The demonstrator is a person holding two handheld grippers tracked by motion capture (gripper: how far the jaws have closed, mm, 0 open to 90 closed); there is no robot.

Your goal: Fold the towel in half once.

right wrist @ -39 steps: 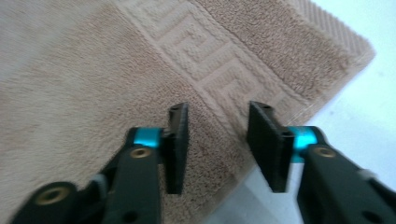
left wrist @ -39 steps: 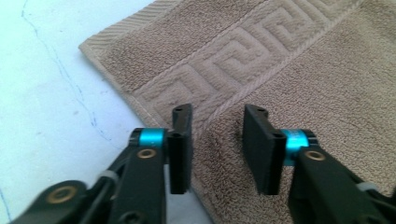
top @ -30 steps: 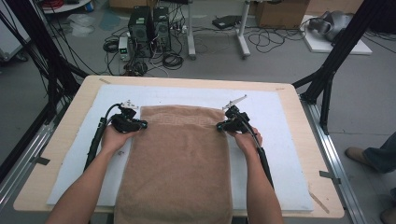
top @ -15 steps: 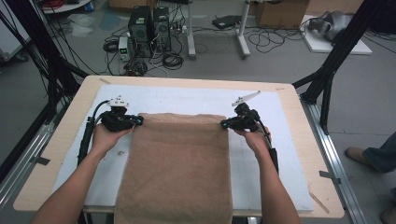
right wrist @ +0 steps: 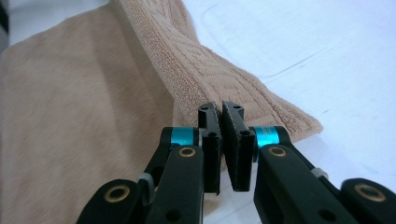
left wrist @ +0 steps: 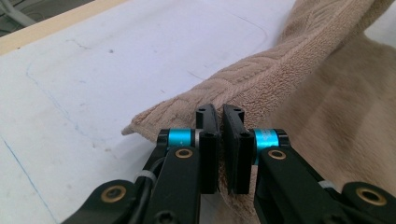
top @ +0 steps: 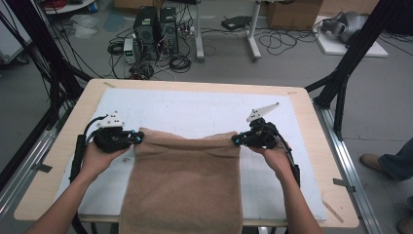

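A tan towel (top: 185,185) lies on the white mat (top: 204,112) and hangs over the table's near edge. Its far edge is lifted and stretched between my two grippers. My left gripper (top: 139,139) is shut on the towel's far left corner (left wrist: 187,107); in the left gripper view the cloth is pinched between the black pads (left wrist: 208,140). My right gripper (top: 234,141) is shut on the far right corner (right wrist: 261,105), with the towel edge clamped between its pads (right wrist: 236,140). A hand holds each gripper.
The wooden table (top: 311,102) carries the white mat, bare beyond the towel. Black frame legs (top: 341,73) stand at the table's right, dark poles (top: 44,58) at its left. Computers and cables (top: 156,29) lie on the floor behind. A person's leg and shoe (top: 384,163) show at the right.
Both grippers have drawn apart and toward the near side, lifting the towel's far edge. The towel is stretched wider and has slid back over the near table edge.
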